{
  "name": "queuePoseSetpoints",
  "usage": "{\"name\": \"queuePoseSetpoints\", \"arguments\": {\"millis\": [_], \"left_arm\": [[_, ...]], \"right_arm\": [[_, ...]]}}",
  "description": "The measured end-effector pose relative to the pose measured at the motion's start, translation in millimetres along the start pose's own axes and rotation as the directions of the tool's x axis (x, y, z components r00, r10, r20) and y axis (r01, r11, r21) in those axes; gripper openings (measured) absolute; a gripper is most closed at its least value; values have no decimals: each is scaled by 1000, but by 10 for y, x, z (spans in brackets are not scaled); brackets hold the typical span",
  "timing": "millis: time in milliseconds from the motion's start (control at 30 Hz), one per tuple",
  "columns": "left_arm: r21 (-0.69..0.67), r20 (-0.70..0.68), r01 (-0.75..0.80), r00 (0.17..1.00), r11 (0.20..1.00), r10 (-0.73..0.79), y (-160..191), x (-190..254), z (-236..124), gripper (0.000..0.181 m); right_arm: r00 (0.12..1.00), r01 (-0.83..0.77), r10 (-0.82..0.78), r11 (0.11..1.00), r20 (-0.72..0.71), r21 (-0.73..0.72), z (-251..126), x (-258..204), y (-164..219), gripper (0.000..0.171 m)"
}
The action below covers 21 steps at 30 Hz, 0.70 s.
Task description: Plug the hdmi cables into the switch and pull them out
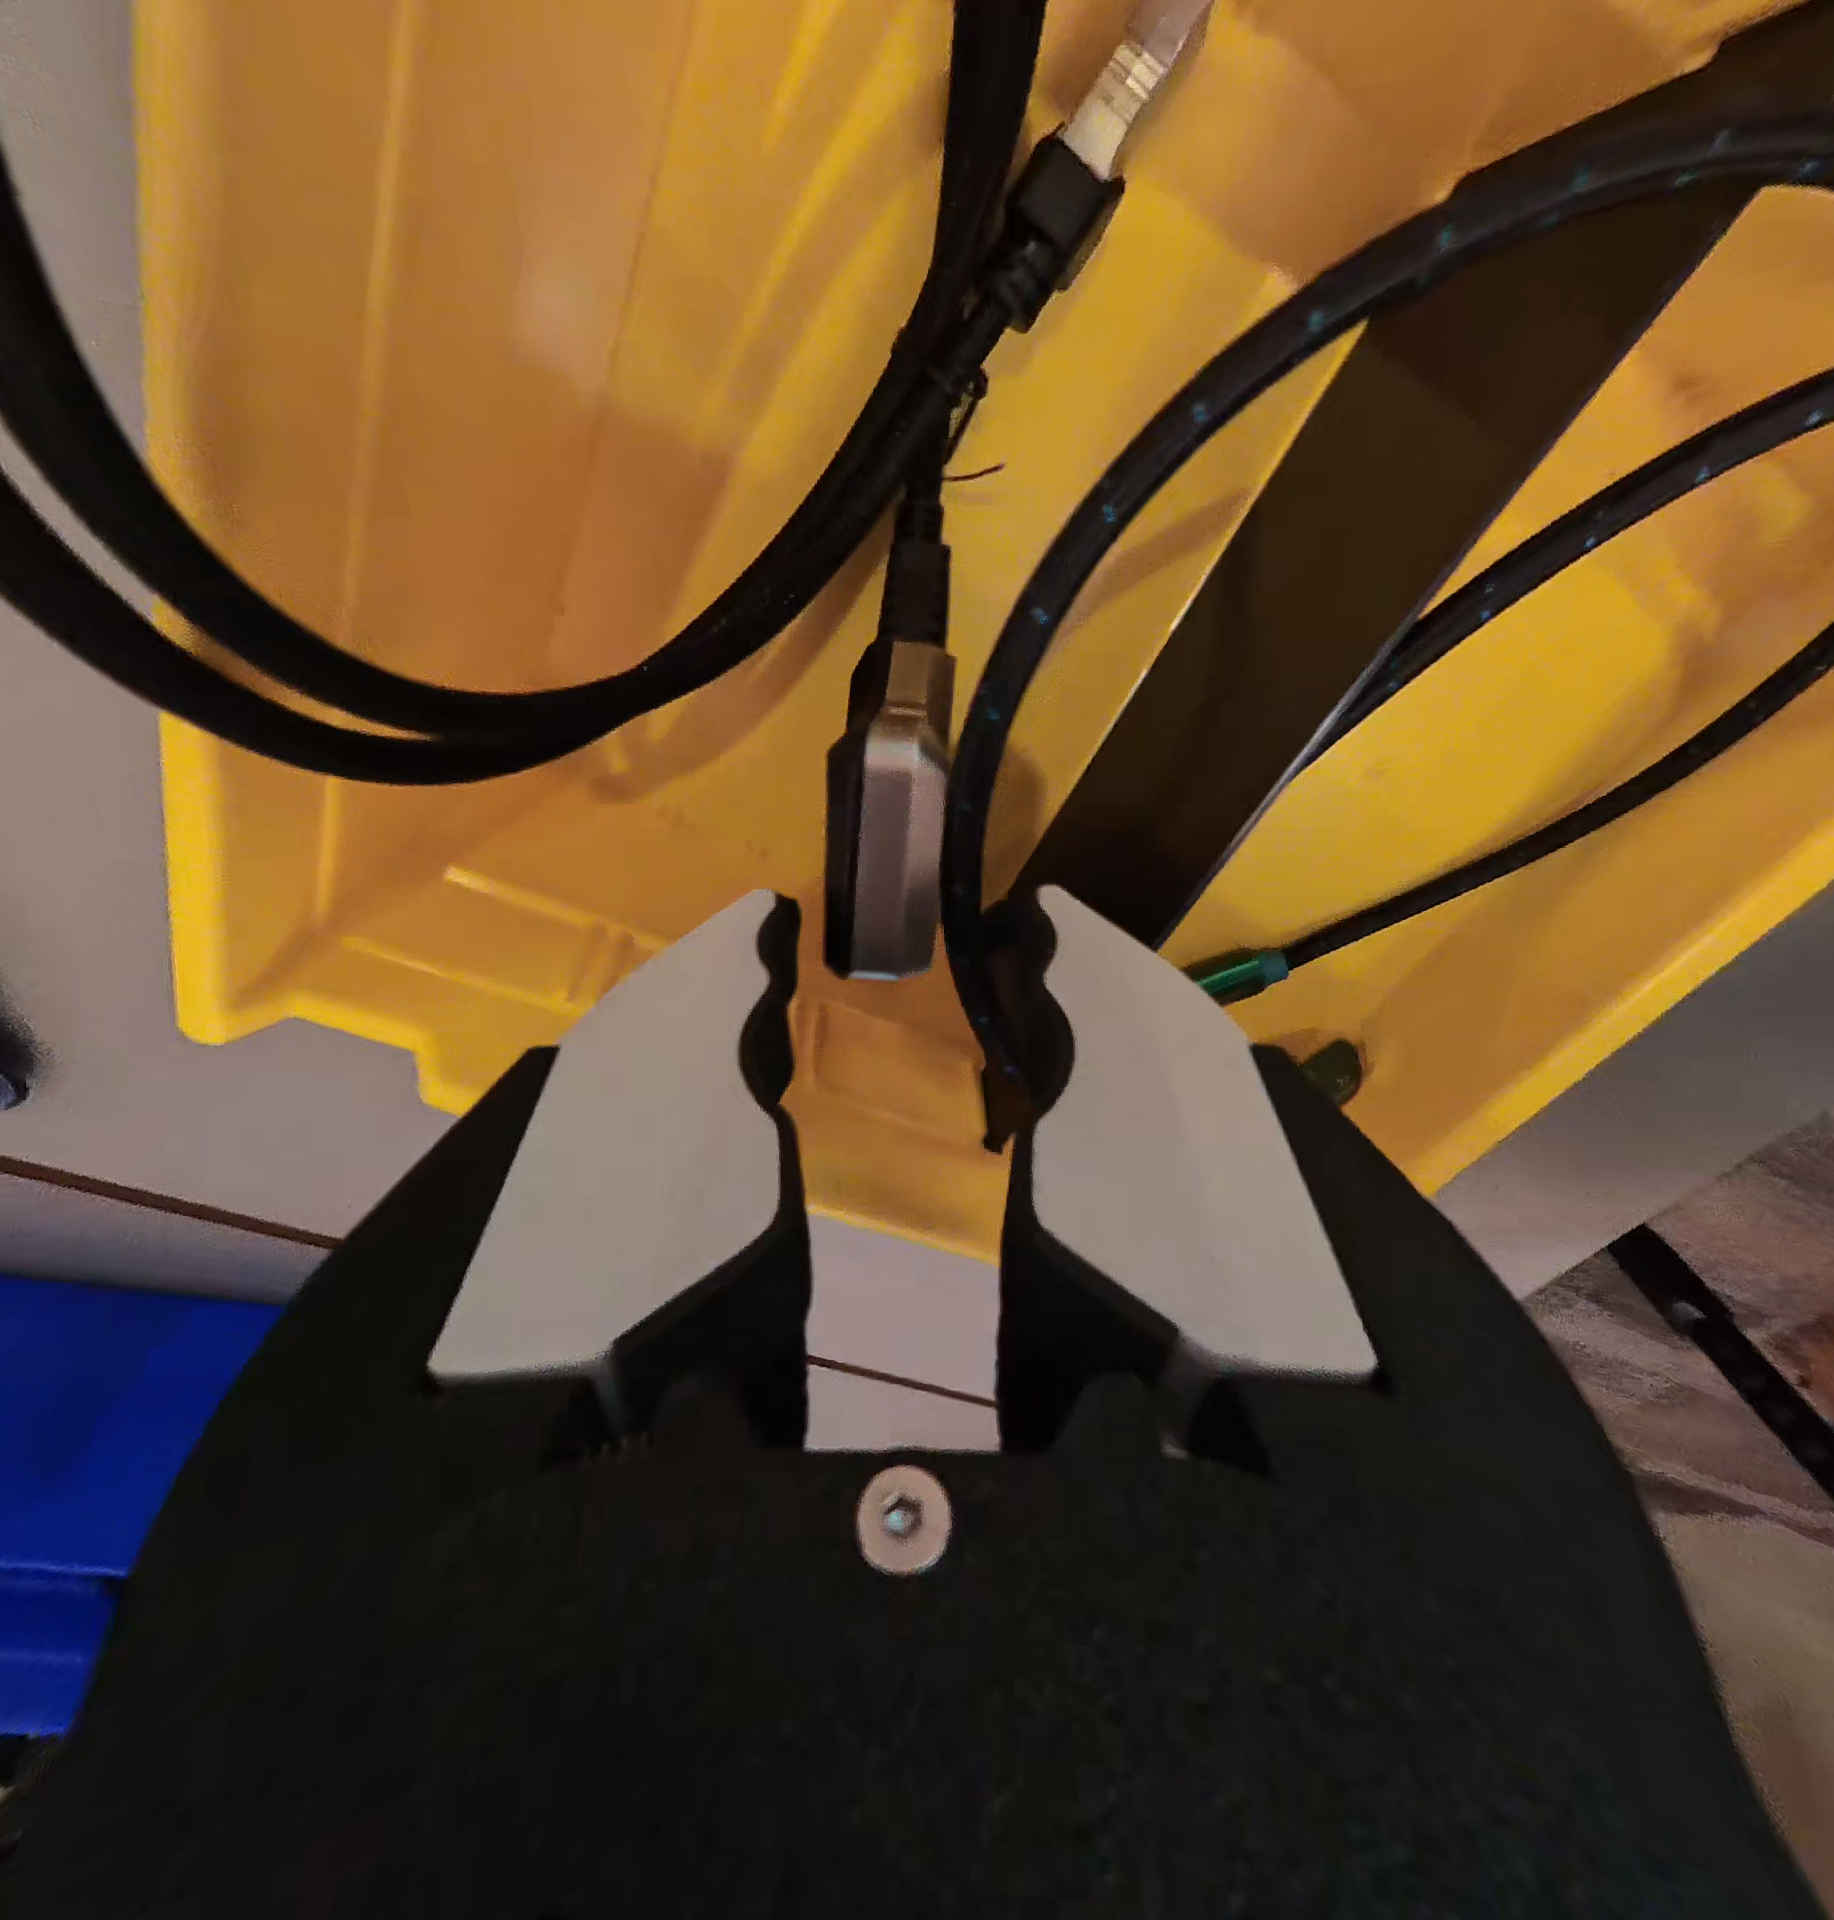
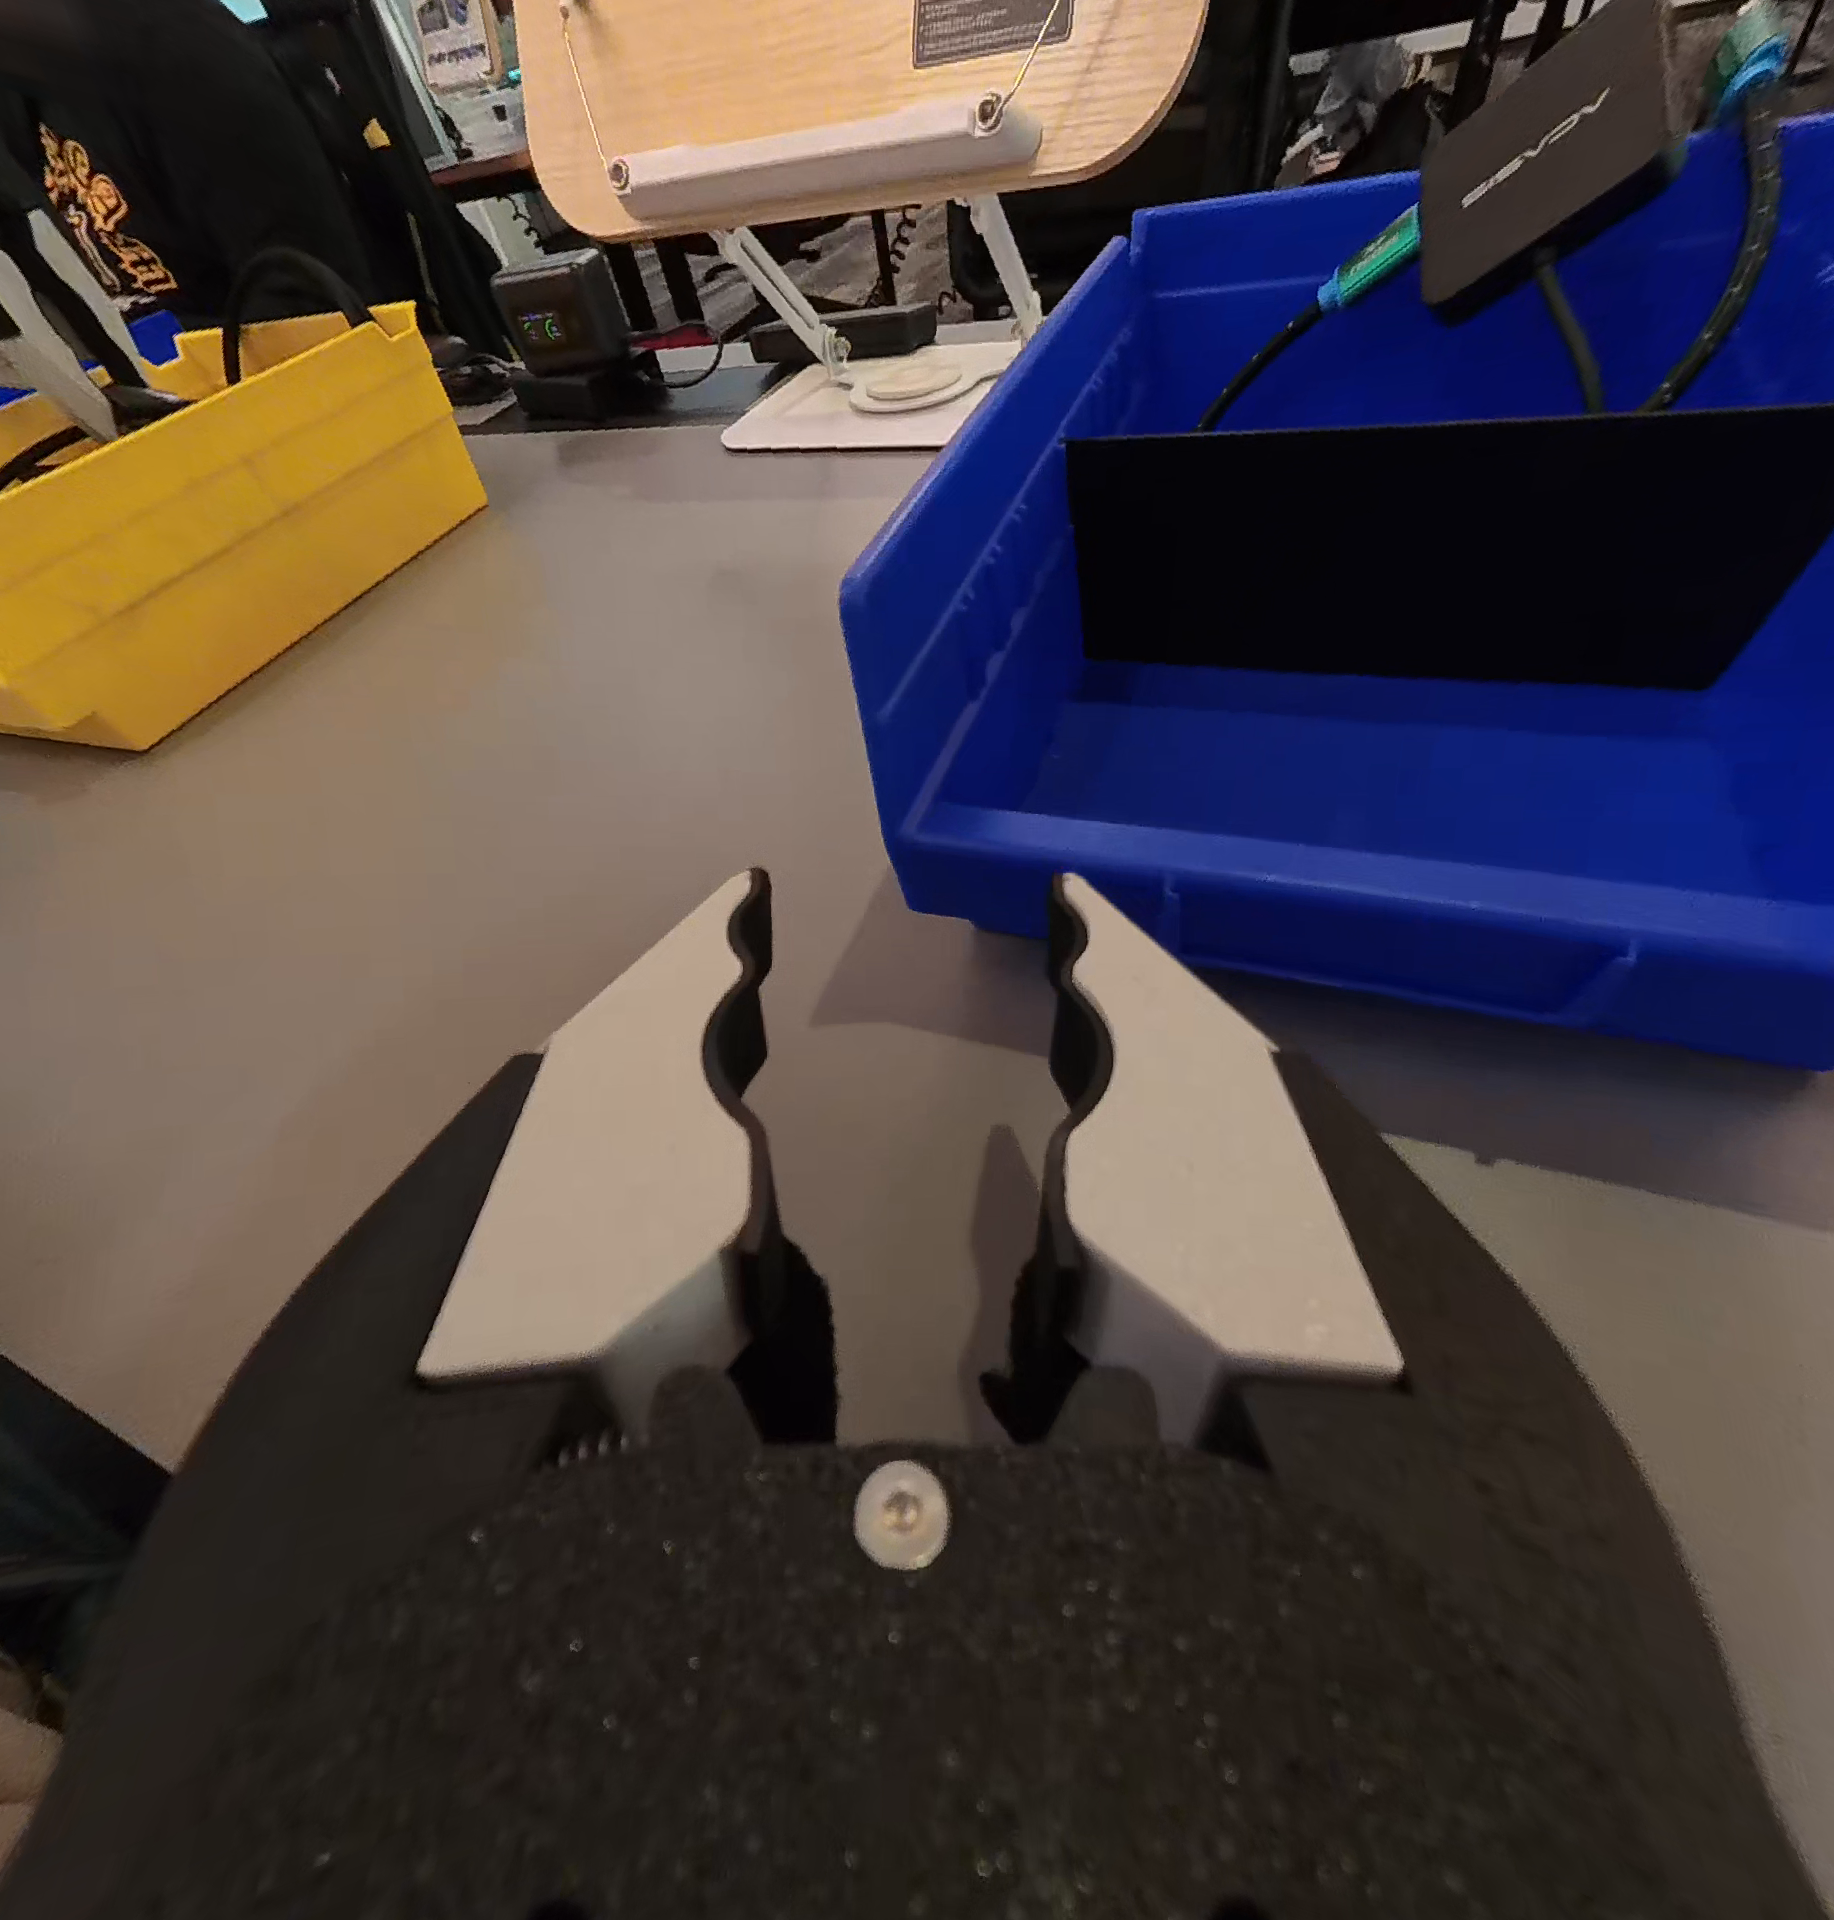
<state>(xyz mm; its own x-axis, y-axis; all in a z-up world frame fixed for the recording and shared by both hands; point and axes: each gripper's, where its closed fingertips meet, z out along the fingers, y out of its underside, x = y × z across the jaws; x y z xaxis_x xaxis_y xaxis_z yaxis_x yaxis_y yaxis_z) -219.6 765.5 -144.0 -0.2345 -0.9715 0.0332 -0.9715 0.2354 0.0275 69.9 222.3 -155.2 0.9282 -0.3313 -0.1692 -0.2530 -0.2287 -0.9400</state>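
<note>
The left gripper (image 1: 908, 940) is reaching into the yellow bin (image 1: 539, 436), jaws partly open and empty, just nearer than a grey HDMI plug (image 1: 892, 821). The right gripper (image 2: 908, 914) is hovering over the tabletop (image 2: 477, 831), jaws open and empty, near the blue bin (image 2: 996, 665) holding the black switch (image 2: 1547, 156). This looks like the pick-up step; next, the jaws need to close squarely on the plug.

yellow bin (image 1: 497, 416): glossy plastic | HDMI plug (image 1: 892, 821): brushed metal | black cable (image 1: 269, 665): braided cloth | table (image 2: 580, 727): matt grey

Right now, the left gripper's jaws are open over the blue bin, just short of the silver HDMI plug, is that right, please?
Not quite: the bin under the left gripper is the yellow bin, not a blue one. The jaws are open, just short of the silver HDMI plug, as the left wrist view shows.
</note>
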Motion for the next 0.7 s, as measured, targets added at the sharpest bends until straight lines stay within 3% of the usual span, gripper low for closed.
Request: {"name": "queuePoseSetpoints", "arguments": {"millis": [233, 400, 600, 700], "left_arm": [[67, -14, 32, 999, 997, -31, -146, -9, -155, 40], [-47, 32, -8, 999, 999, 9, -23, 55, 14, 45], [168, 40, 89, 994, 982, -97, -124, -151, -414, 47], [205, 42, 103, 993, 973, -114, -149, -212, -509, 49]], "right_arm": [[999, 12, -11, 1000, 32, -24, 47, -89, 36, 50], [999, 13, -12, 1000, 35, -27, 53, -97, 38, 50], [999, 10, -8, 999, 40, -37, 60, -102, 60, 50], [999, 12, -11, 999, 41, -38, 58, -108, 64, 49]]}}
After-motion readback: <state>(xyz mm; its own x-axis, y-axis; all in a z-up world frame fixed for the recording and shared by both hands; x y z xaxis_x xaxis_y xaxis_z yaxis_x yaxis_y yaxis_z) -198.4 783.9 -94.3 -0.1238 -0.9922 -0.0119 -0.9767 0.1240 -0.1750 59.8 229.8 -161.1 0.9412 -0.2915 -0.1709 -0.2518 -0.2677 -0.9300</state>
